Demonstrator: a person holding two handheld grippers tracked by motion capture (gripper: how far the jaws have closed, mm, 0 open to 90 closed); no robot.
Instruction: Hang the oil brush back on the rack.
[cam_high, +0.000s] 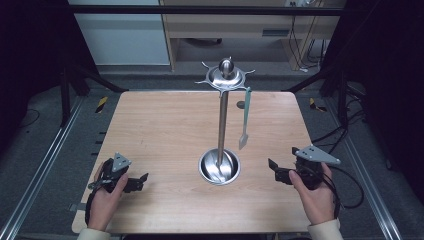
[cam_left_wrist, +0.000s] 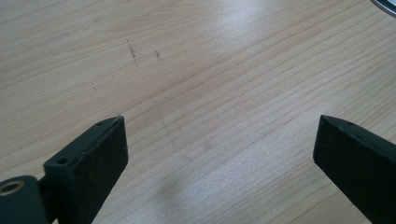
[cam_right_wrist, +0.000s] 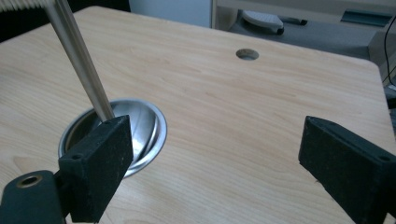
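A steel utensil stand (cam_high: 223, 115) rises from a round dish base (cam_high: 219, 166) at the table's middle front; its pole (cam_right_wrist: 79, 58) and base (cam_right_wrist: 144, 135) show in the right gripper view. A pale green spatula (cam_high: 245, 120) hangs from one hook of the stand's top ring (cam_high: 226, 76). My left gripper (cam_high: 141, 181) rests low at the front left, open, with only bare wood between its jaws (cam_left_wrist: 219, 135). My right gripper (cam_high: 272, 169) sits at the front right of the base, open and empty (cam_right_wrist: 215, 144).
The wooden table (cam_high: 150, 130) has a small round cable hole (cam_right_wrist: 247, 54) near its far right. Black frame posts (cam_high: 70, 75) flank the table. A desk with cables (cam_high: 300, 30) stands beyond.
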